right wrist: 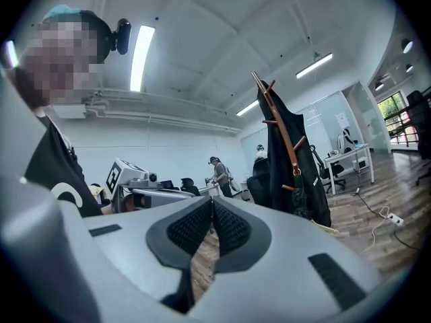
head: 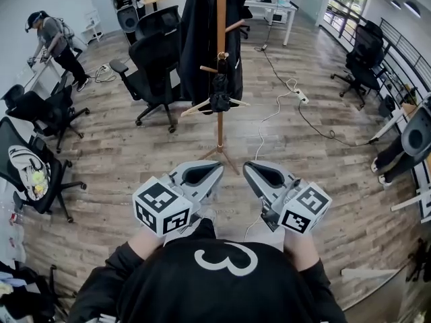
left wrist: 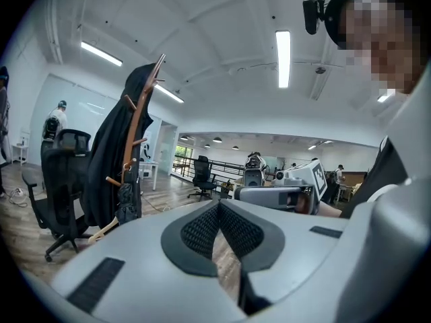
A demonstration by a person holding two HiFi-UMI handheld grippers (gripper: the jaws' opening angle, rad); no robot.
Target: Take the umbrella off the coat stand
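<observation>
A folded black umbrella hangs from a peg low on the wooden coat stand, under a black coat. Both grippers are held side by side close to my body, well short of the stand's feet. My left gripper is shut with nothing in it, and so is my right gripper. The left gripper view has the umbrella and the stand far off to the left of its jaws' tips. In the right gripper view the umbrella hangs to the right of the shut tips.
Black office chairs stand left of the stand, and others along the left edge. A white cable with a power strip runs over the wooden floor on the right. A wooden hanger hangs beside the umbrella. A person bends over a desk at the far left.
</observation>
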